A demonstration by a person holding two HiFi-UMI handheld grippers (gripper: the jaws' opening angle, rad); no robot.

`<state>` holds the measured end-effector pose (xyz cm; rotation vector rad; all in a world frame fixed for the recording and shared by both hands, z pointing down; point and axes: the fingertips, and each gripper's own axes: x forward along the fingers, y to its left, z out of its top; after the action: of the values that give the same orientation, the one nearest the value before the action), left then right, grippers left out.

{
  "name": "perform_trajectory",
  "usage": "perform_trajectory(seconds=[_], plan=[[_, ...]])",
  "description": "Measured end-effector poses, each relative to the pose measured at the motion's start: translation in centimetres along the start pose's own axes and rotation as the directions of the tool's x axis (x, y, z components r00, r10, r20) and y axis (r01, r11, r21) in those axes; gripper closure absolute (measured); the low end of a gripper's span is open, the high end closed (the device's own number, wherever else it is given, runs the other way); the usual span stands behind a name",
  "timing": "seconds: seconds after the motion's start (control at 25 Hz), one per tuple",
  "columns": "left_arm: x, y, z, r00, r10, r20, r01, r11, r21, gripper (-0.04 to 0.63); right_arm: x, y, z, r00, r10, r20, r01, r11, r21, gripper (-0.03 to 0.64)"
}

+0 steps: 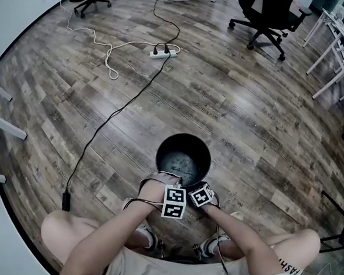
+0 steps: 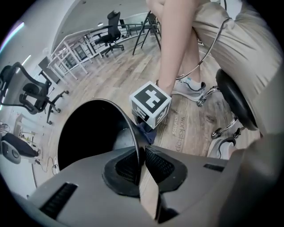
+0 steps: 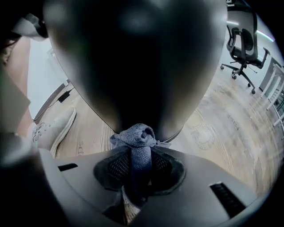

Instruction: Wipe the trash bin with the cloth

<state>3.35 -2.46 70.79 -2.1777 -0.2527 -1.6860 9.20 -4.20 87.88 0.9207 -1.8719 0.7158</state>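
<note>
A round black trash bin (image 1: 182,140) stands open on the wood floor, just in front of the seated person's knees. My left gripper (image 1: 176,186) is shut on the bin's near rim (image 2: 133,133); in the left gripper view the thin wall runs between the pads at my left gripper (image 2: 141,162). My right gripper (image 1: 200,189) is just right of it, low against the bin's outer side. It is shut on a bunched grey-blue cloth (image 3: 135,136), which touches the bin's dark wall (image 3: 133,66). The cloth (image 2: 145,131) also peeks out under the right gripper's marker cube (image 2: 151,104).
A power strip (image 1: 163,53) with a black cable (image 1: 109,118) and a white cable lies on the floor beyond the bin. An office chair (image 1: 268,6) stands at the back right, white desk legs (image 1: 330,52) at the right edge. The person's shoes (image 2: 188,86) and a stool (image 2: 235,104) are close behind.
</note>
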Motion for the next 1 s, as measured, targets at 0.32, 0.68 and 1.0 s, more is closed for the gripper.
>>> perform_trajectory(seconds=[0.32,0.68,1.0], plan=[[-0.1,0.5,0.7,0.999,0.03,0.021,-0.029,0.998,-0.06,0.541,-3.9,0.1,-1.2,0.995,0.036,-0.098,-0.037,0.999,-0.002,0.535],[0.0,0.6,-2.1,0.998,0.02,-0.052,-0.022,0.999,-0.036,0.402,-16.7,1.6,3.9,0.999,0.053,-0.01,-0.054,0.988,-0.145,0.535],[0.1,0.5,-2.9,0.997,0.039,-0.069,-0.038,0.999,0.014,0.484,-22.4,4.4,8.7,0.995,0.09,0.051,-0.079,0.981,-0.177,0.535]])
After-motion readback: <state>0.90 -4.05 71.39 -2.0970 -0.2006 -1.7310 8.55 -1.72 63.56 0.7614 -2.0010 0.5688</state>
